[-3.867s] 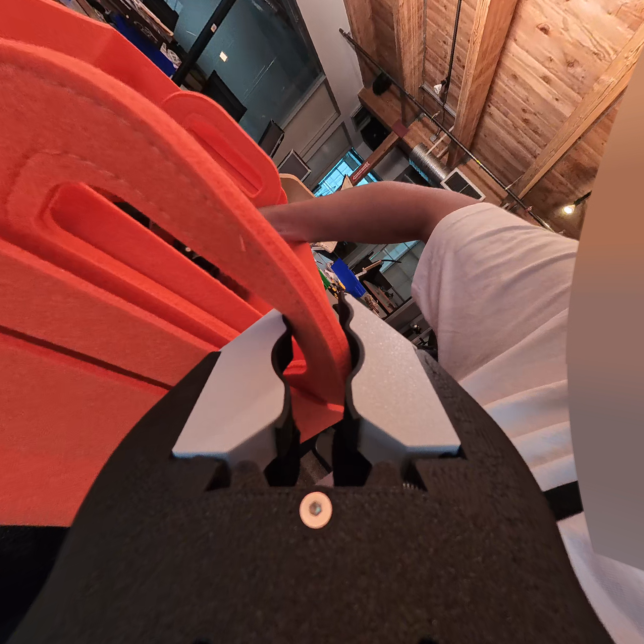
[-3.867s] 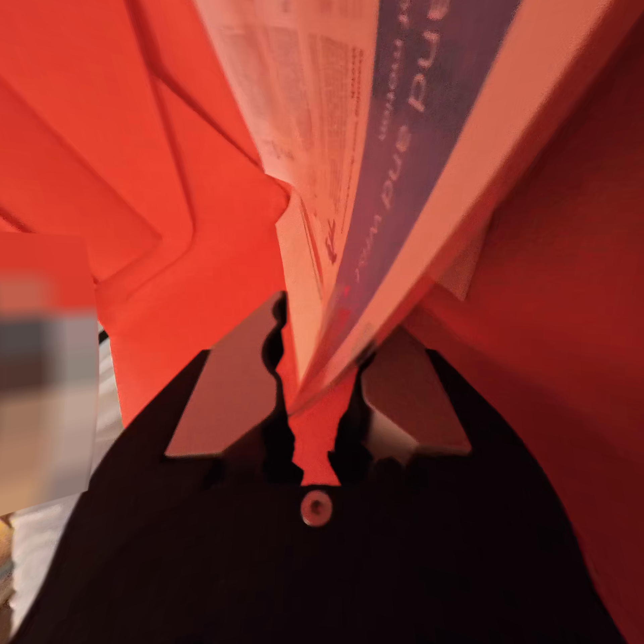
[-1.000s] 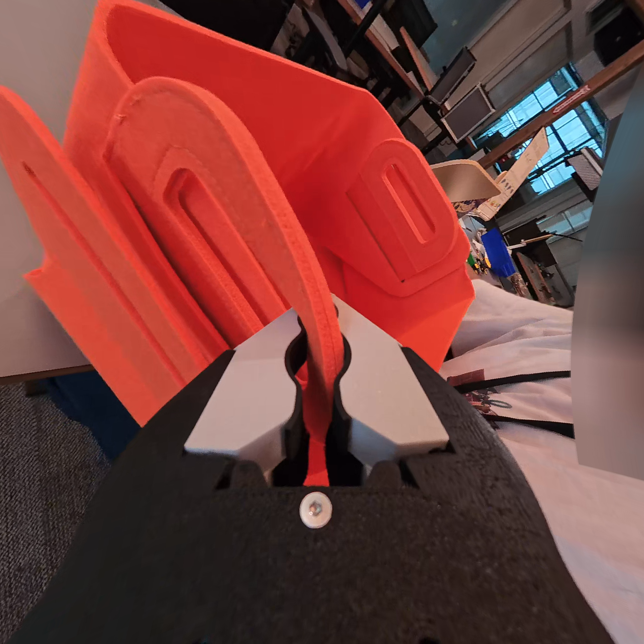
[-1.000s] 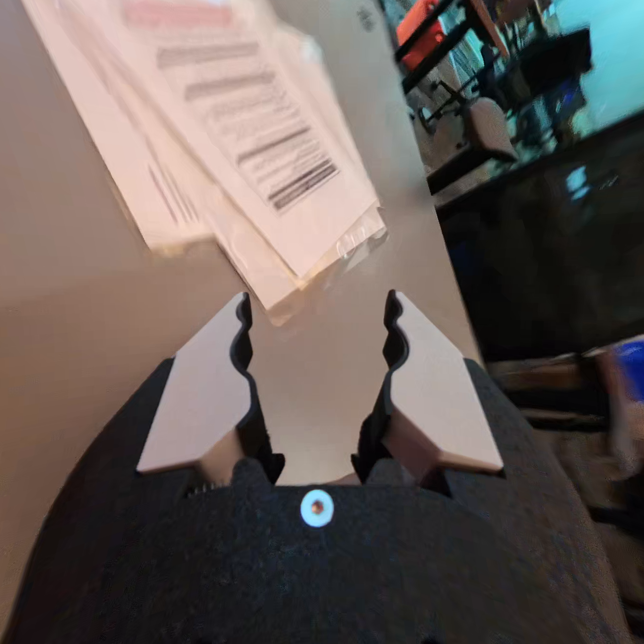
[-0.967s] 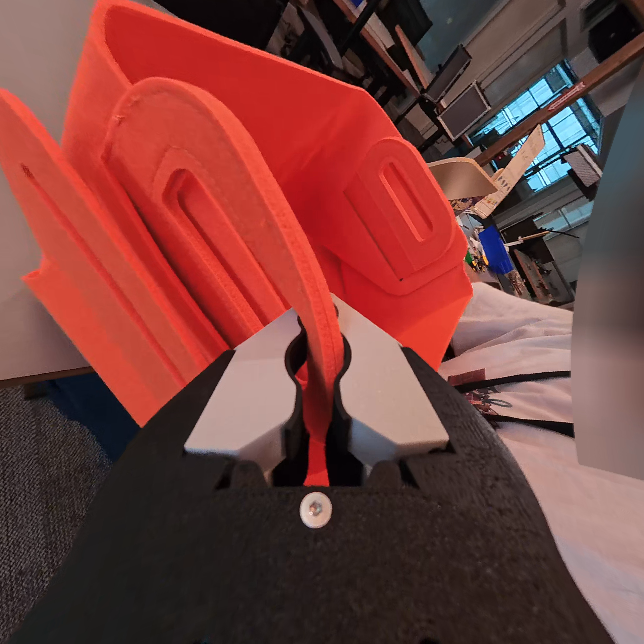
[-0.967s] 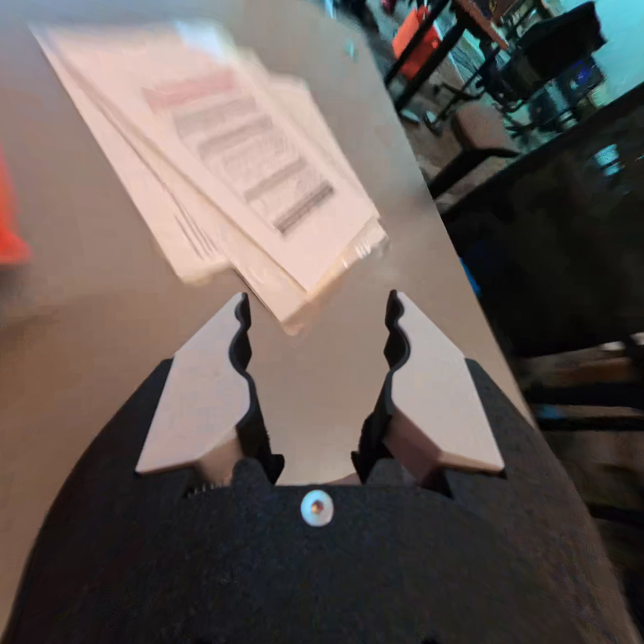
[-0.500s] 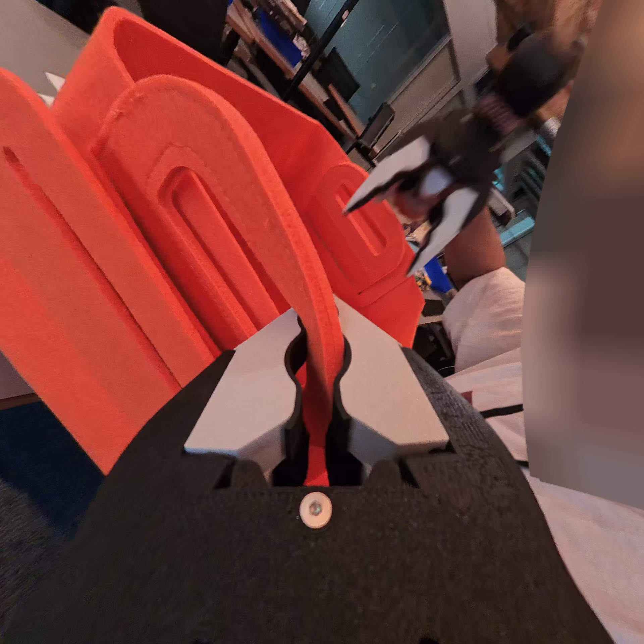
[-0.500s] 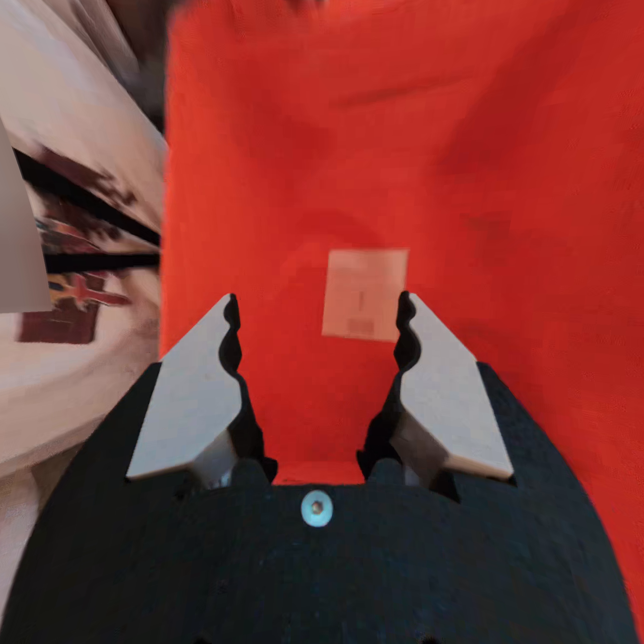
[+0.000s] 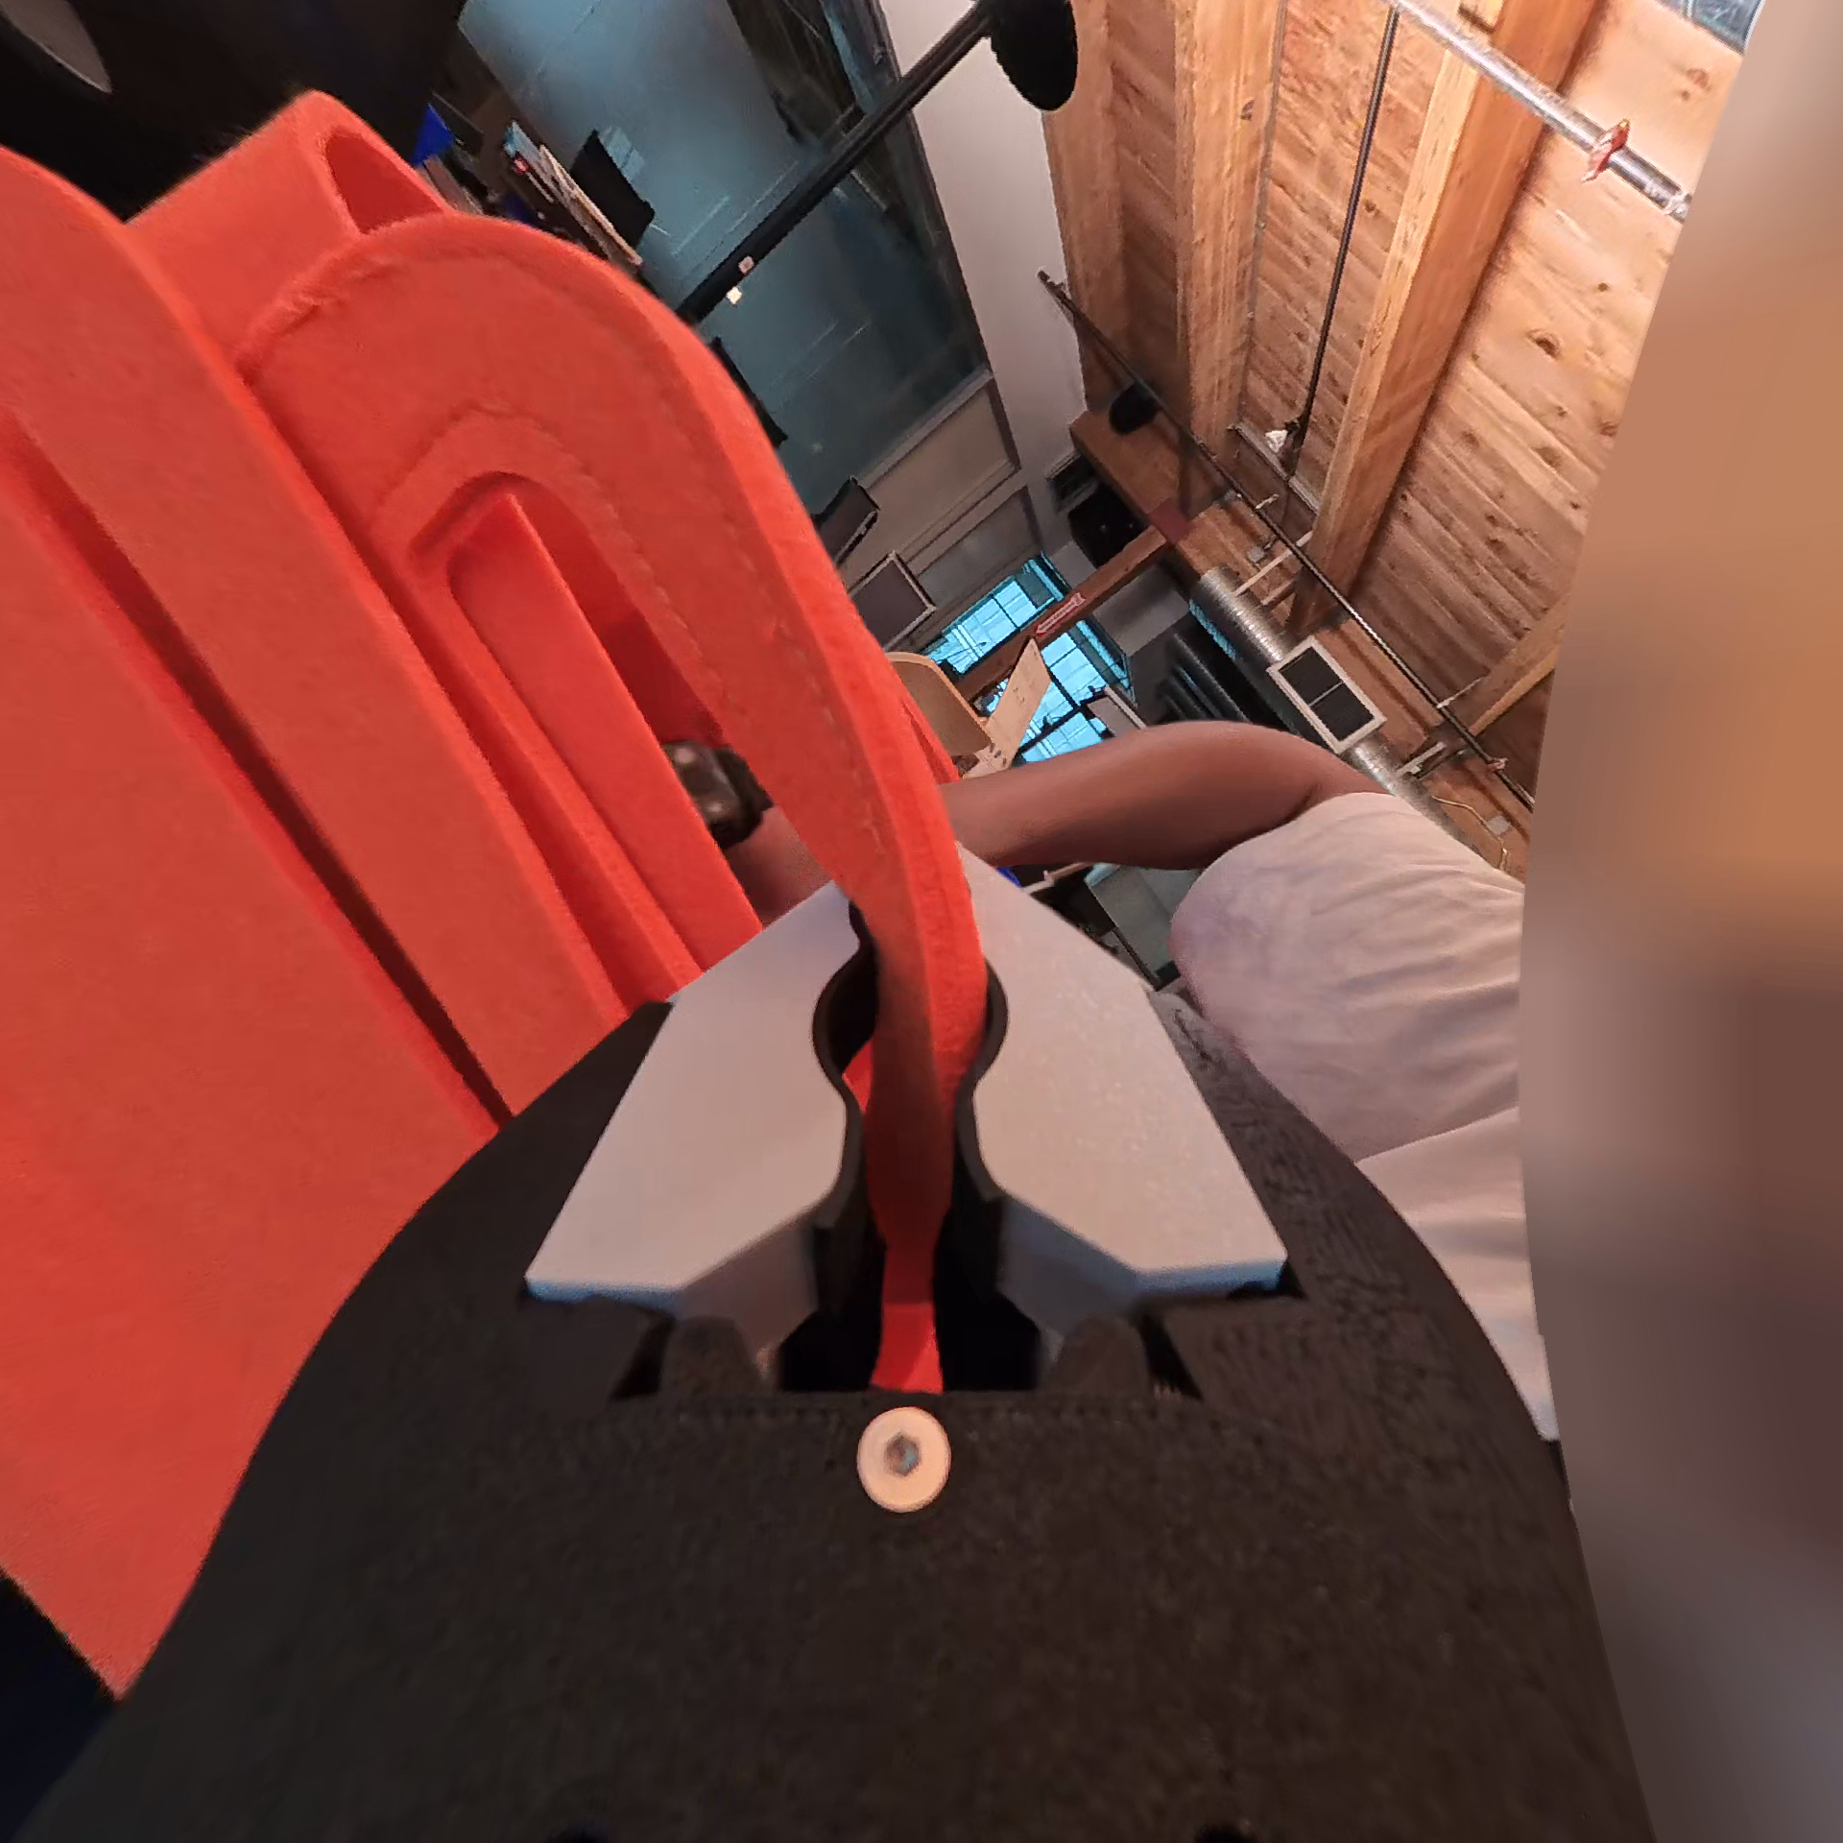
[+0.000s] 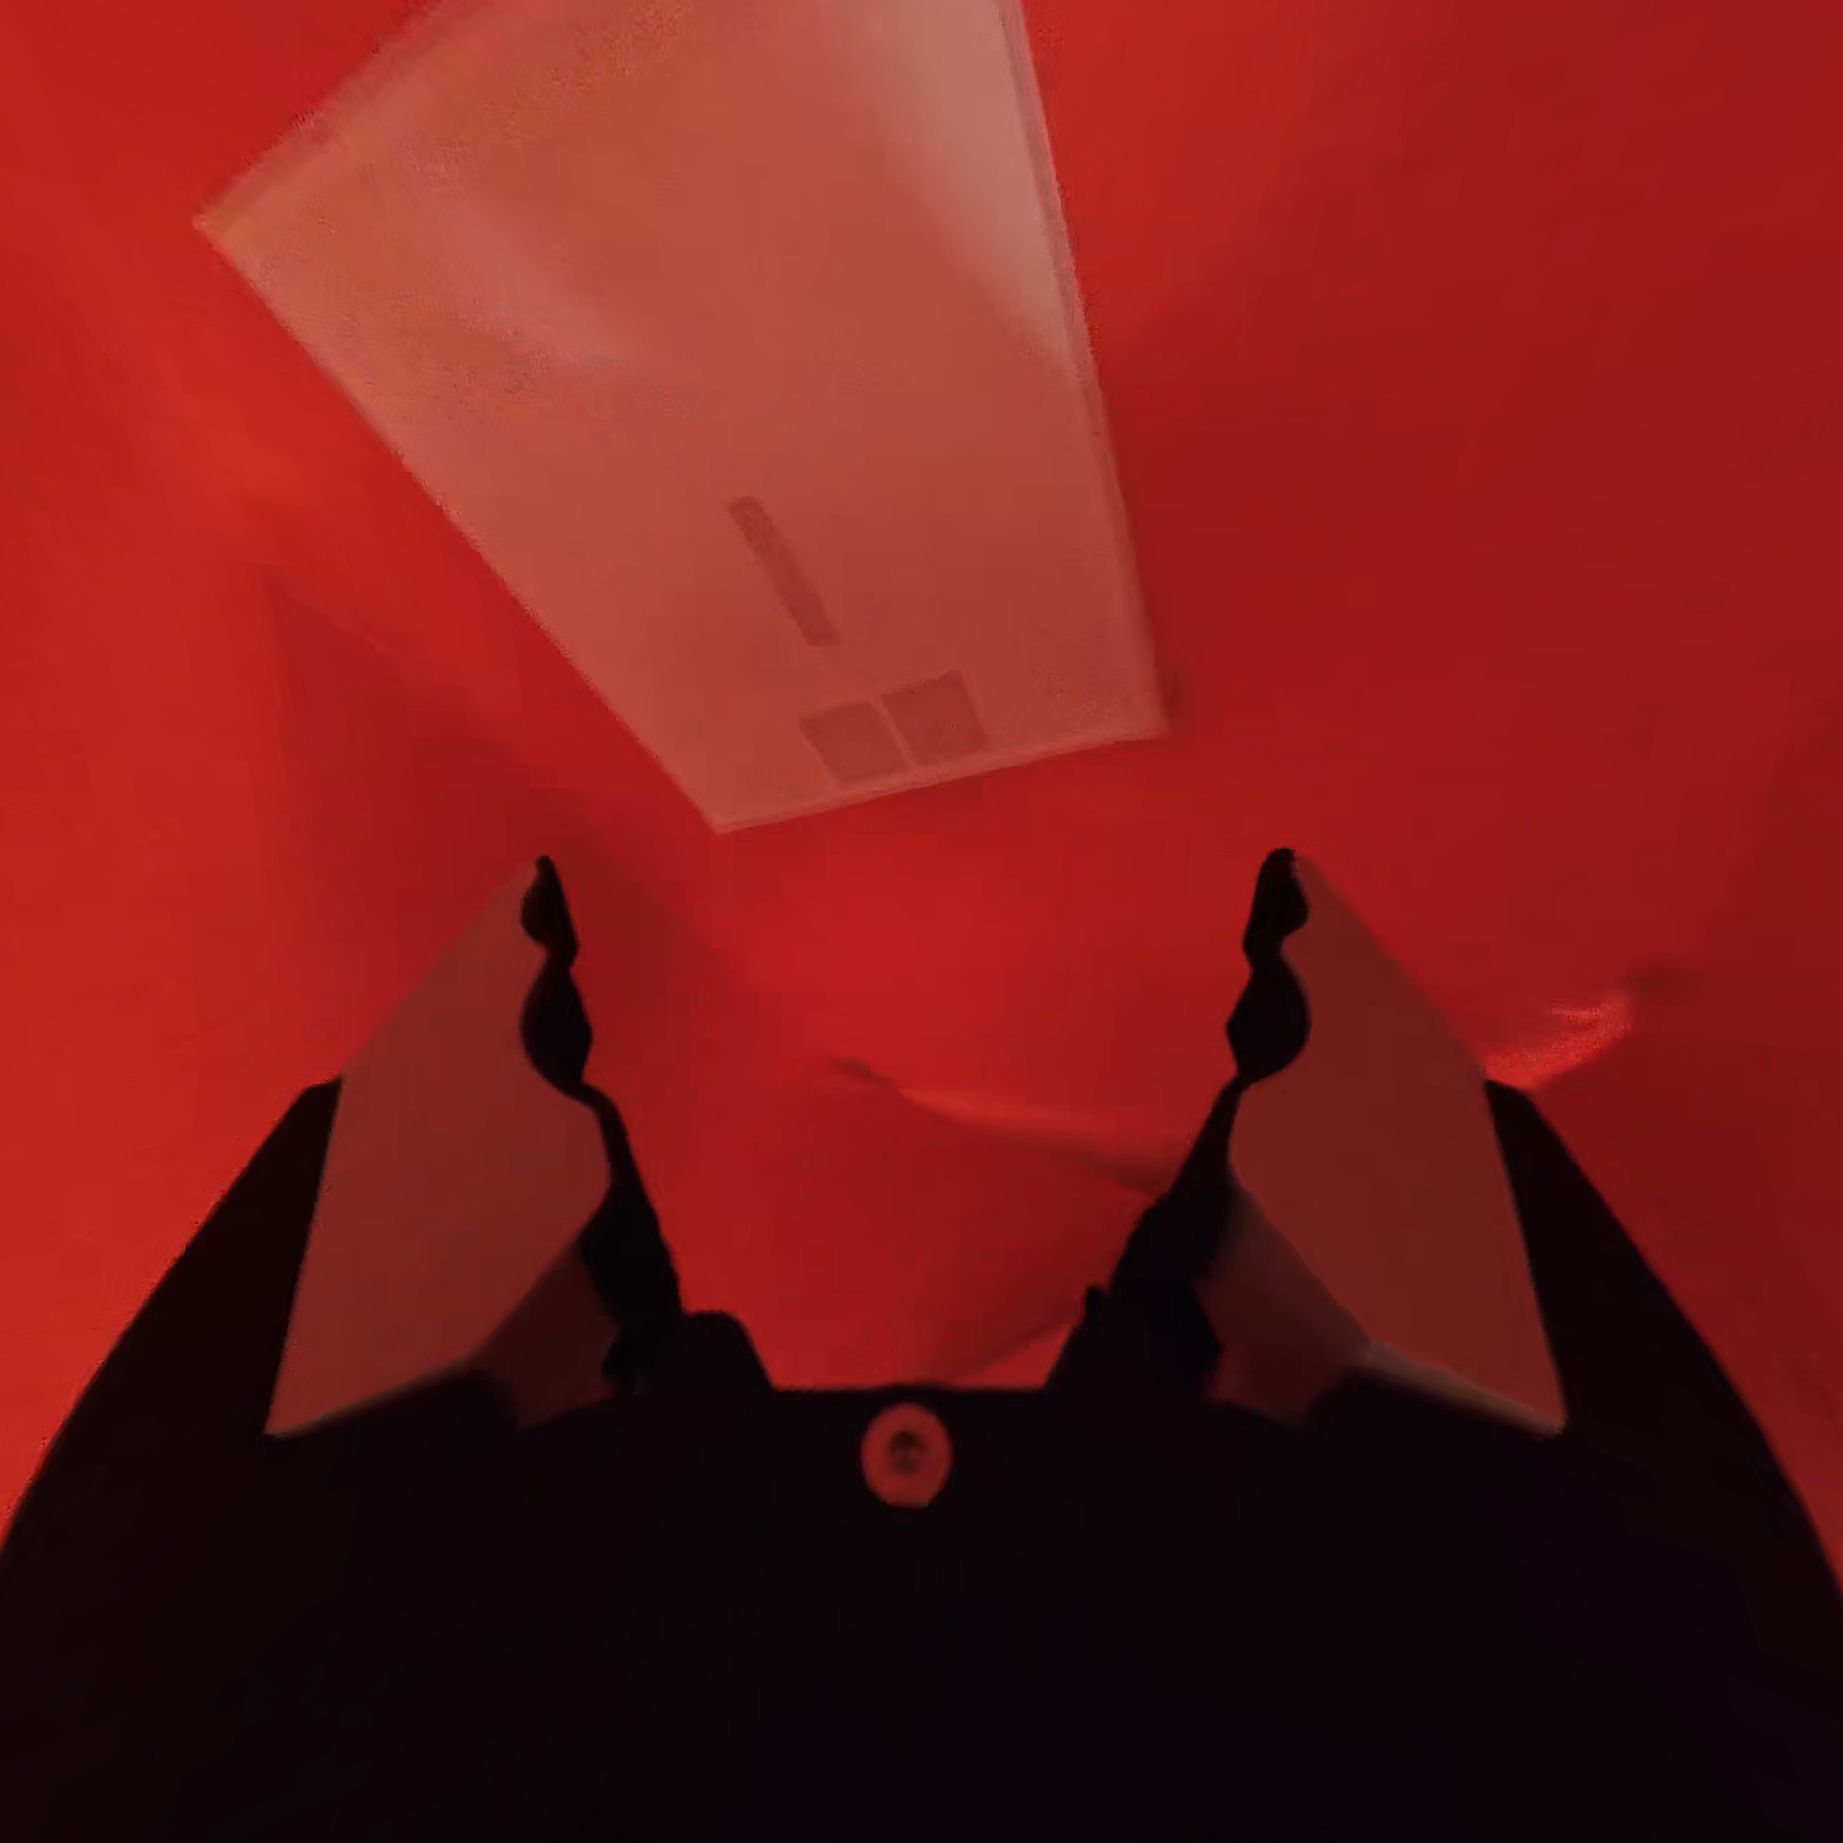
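Note:
My left gripper (image 9: 913, 957) is shut on the handle (image 9: 798, 718) of an orange felt bag (image 9: 199, 898) and holds it up, tilted toward the ceiling. A person's bare forearm (image 9: 1117, 788) with a wrist watch (image 9: 713, 788) reaches over the bag's rim, mostly hidden behind the handle. My right gripper (image 10: 913, 888) is open and empty, deep inside the bag (image 10: 1496, 499). A pale flat packet with printed patches (image 10: 718, 419) lies on the bag's bottom just ahead of the fingertips, without touching them.
A person in a white T-shirt (image 9: 1346, 957) stands close on the right of the left wrist view. Above are wooden beams (image 9: 1396, 299) and a metal pipe (image 9: 1267, 618). Orange felt walls close round the right gripper on all sides. My right fingertips sit around 35 cm from my left ones.
The right gripper left the papers on the table, swung over to the bag and went down inside it, opening wider. The left gripper tilted upward with the handle still held.

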Motion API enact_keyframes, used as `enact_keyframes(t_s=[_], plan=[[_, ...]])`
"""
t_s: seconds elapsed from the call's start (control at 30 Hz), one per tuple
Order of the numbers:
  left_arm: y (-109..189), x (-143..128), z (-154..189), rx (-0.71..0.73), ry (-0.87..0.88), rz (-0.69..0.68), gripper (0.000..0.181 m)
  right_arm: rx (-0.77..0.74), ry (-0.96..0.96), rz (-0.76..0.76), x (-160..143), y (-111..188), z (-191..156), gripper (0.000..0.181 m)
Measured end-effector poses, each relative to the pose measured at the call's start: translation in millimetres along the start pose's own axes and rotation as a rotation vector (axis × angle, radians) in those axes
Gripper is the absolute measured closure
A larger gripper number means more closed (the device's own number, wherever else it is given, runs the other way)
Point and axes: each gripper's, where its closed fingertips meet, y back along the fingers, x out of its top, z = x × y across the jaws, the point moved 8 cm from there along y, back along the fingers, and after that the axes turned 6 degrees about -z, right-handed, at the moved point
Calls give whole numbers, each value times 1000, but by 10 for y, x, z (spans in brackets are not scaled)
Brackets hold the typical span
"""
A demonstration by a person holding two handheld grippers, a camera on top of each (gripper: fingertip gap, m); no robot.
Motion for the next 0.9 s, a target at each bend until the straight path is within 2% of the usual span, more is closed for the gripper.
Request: enact_keyframes(t_s=[0.03, 0.13, 0.23, 0.3, 0.43, 0.63, 0.9], plan=[[4, -1, -3, -10, -1, -3, 176, 50, -30, 13, -5, -97, 8, 49], [2, -4, -31, -44, 19, -2, 175, 11, -57, 53, -17, -316, 57, 59], [12, 14, -57, -72, 31, 12, 175, 36, -80, 77, 16, -410, 23, 82], [23, 32, -74, -81, 37, 24, 175, -2, -81, 93, 23, -423, 52, 91], [15, 30, -81, -96, 37, 17, 174, 31, -113, 157, -34, -389, 154, 108], [-7, 9, -70, -118, 49, 11, 174, -2, -116, 345, -9, -215, 397, 131], [-52, 7, -63, -133, 48, -2, 174, 38, -188, 355, -61, -332, 540, 148]])
